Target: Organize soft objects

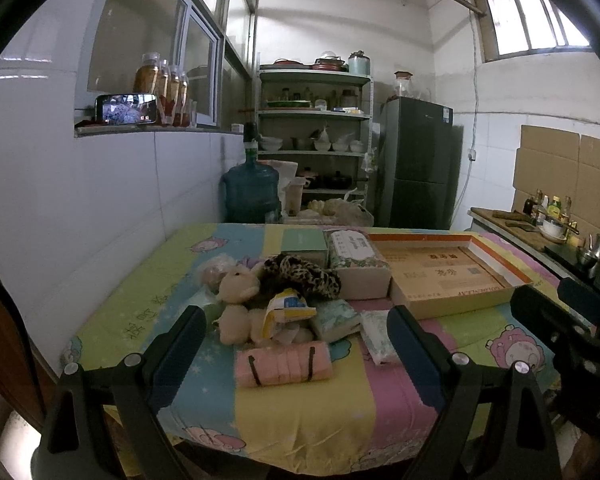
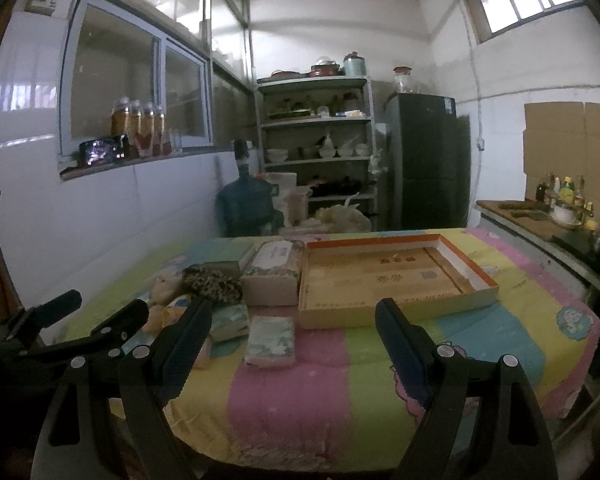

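A quilted cloth [image 1: 300, 412] in pastel stripes with cartoon prints covers the table. On its left part lies a loose heap of soft things: a cream plush bear [image 1: 238, 300] with a nubby pile, a leopard-print fabric piece [image 1: 300, 274] bunched behind it, a crinkled yellow-and-white packet [image 1: 286, 310], and a pink folded towel [image 1: 284, 364] bound by two thin dark bands, nearest the table's front edge. Just right of the heap sit two soft tissue packs [image 2: 271, 340] in pale green film, and behind them a rectangular tissue brick [image 1: 358, 264] in patterned wrap beside a green carton [image 1: 304, 246]. A shallow, flat cardboard tray [image 2: 396, 280] with an orange inner rim lies empty on the right half, touching the tissue brick.

The left gripper [image 1: 296, 338] hangs above the near edge, facing the heap, its ribbed dark pads spread wide with nothing between them. The right gripper [image 2: 292, 330] is likewise spread wide and empty, facing the tray and tissue packs.
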`<state>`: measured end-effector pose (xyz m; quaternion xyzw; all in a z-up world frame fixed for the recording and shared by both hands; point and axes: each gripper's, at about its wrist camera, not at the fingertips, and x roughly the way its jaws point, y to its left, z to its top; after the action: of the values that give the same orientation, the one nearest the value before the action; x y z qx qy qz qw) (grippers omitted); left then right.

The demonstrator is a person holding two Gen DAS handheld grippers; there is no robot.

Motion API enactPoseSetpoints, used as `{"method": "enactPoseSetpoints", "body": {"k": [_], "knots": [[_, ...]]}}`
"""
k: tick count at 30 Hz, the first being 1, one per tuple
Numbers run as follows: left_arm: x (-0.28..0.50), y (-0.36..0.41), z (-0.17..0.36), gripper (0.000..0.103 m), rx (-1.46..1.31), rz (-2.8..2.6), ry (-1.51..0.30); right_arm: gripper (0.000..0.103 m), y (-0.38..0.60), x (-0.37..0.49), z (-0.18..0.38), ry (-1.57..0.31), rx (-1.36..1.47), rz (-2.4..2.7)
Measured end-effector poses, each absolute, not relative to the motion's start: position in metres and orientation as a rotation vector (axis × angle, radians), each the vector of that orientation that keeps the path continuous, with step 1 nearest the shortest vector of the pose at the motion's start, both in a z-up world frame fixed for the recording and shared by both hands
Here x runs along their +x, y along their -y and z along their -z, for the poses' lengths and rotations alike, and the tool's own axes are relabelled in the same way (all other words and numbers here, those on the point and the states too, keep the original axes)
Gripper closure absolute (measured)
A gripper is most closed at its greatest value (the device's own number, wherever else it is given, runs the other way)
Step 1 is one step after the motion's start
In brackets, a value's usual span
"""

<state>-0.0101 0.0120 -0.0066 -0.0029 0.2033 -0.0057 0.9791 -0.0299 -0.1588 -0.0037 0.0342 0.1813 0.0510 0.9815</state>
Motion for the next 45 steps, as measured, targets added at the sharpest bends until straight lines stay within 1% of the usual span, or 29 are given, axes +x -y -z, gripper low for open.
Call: {"method": "enactPoseSetpoints", "body": {"k": [16, 24, 31, 45], "knots": [[-0.004, -0.016, 0.010, 0.010, -0.008, 0.009, -0.419, 0.018, 0.154, -0.023, 0.007, -0.381, 0.075, -0.120], [0.010, -0.055, 0.012, 0.010, -0.032, 0.047, -0.380, 0.018, 0.157, -0.005, 0.018, -0.428, 0.092, -0.134], [0.028, -0.081, 0.040, 0.010, -0.095, 0.064, -0.433, 0.018, 0.153, 0.027, 0.041, -0.518, 0.113, -0.157], [0.069, -0.079, 0.098, 0.010, -0.107, 0.134, -0.532, 0.018, 0.145, 0.082, 0.081, -0.629, 0.121, -0.192]]}}
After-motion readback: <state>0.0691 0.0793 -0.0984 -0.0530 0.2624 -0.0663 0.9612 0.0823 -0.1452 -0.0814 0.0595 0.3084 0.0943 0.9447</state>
